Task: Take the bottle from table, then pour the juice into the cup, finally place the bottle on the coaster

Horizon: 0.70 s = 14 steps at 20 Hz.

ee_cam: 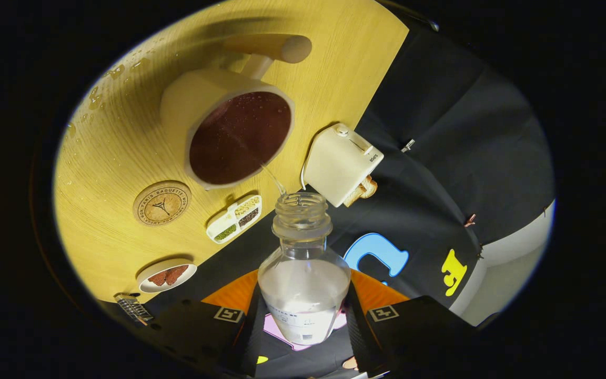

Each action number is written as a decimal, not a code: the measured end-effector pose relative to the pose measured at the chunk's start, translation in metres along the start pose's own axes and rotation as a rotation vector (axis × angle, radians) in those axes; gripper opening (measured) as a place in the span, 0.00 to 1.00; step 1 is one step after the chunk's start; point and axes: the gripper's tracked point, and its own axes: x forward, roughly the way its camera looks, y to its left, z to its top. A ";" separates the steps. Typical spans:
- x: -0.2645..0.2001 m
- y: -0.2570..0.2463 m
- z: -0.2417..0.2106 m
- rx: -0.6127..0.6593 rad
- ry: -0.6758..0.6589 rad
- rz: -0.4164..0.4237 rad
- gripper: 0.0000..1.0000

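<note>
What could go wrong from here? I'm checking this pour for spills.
The thin stream from the clear plastic bottle, held between the gripper fingers, enters the cream cup near its rim and could miss. Droplets already wet the yellow wooden table. The cup's dark liquid looks fairly high, so overflow seems possible.

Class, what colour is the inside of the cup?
Dark reddish-brown inside the cream cup, seen in the gripper view.

Clear glossy plastic bottle (303, 273); matt cream cup (229, 126); wood-grain table (119, 158); cork-look coaster (162, 203).
</note>
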 end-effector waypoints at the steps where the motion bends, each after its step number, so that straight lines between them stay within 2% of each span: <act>1: 0.000 0.001 -0.001 -0.001 0.002 0.002 0.71; 14: -0.005 0.003 0.002 -0.008 -0.009 -0.001 0.71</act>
